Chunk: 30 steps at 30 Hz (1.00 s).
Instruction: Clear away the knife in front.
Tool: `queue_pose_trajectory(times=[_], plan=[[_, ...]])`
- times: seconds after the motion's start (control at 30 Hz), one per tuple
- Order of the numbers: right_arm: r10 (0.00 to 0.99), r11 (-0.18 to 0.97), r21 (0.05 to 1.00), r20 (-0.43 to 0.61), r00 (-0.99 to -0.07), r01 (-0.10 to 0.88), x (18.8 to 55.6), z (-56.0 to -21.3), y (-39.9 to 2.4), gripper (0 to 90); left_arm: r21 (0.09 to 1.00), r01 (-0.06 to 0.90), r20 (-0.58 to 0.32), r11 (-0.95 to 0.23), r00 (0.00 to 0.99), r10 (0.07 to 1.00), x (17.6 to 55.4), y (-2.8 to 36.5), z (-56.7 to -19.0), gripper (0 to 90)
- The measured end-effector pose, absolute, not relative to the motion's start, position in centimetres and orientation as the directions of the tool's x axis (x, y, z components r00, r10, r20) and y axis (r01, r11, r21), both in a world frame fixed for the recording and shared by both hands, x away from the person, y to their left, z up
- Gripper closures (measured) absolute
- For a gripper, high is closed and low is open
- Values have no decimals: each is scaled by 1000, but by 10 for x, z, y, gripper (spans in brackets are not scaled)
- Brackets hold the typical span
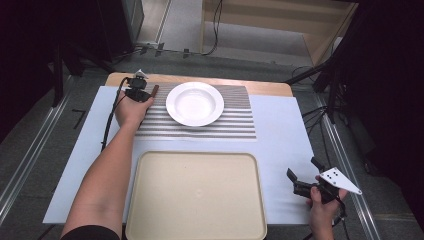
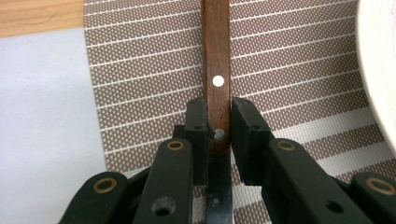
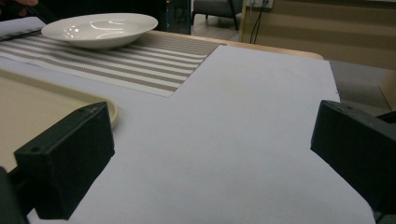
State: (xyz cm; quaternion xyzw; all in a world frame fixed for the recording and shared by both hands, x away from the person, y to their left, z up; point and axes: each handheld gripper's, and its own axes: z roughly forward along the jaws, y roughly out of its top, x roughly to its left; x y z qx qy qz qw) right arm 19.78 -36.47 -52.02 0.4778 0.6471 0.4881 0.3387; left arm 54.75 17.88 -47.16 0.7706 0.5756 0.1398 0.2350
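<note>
A knife with a brown wooden handle and two metal rivets lies along the striped placemat, its blade running back under my left gripper. The two black jaws are shut on the handle's near end, one on each side. From above, that gripper sits at the placemat's left edge, left of the white plate, with the knife handle poking out beyond it. My right gripper rests low over the white table cover at the near right, open, with nothing between its jaws.
A large beige tray lies at the near middle, its corner close to the right gripper. The plate stands on the placemat. The plate's rim is just right of the knife. Cables and stands surround the table.
</note>
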Motion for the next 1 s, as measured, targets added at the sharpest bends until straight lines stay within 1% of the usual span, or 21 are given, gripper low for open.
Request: queue_pose_trajectory(times=[0.43, 0.63, 0.9, 1.0], plan=[[950, 71, 955, 24, -312, 289, 198, -520, -364, 0, 554, 794, -69, -249, 342, 937, 536, 184, -454, 772], [950, 72, 955, 23, -312, 288, 198, -520, -364, 0, 558, 790, -93, -252, 362, 927, 528, 185, -450, 772], [950, 72, 954, 23, -313, 291, 198, -520, -364, 0, 560, 784, -95, -268, 381, 920, 516, 189, -448, 772], [950, 74, 954, 22, -313, 291, 198, -520, -364, 0, 561, 777, -82, -286, 396, 915, 511, 188, -447, 772]])
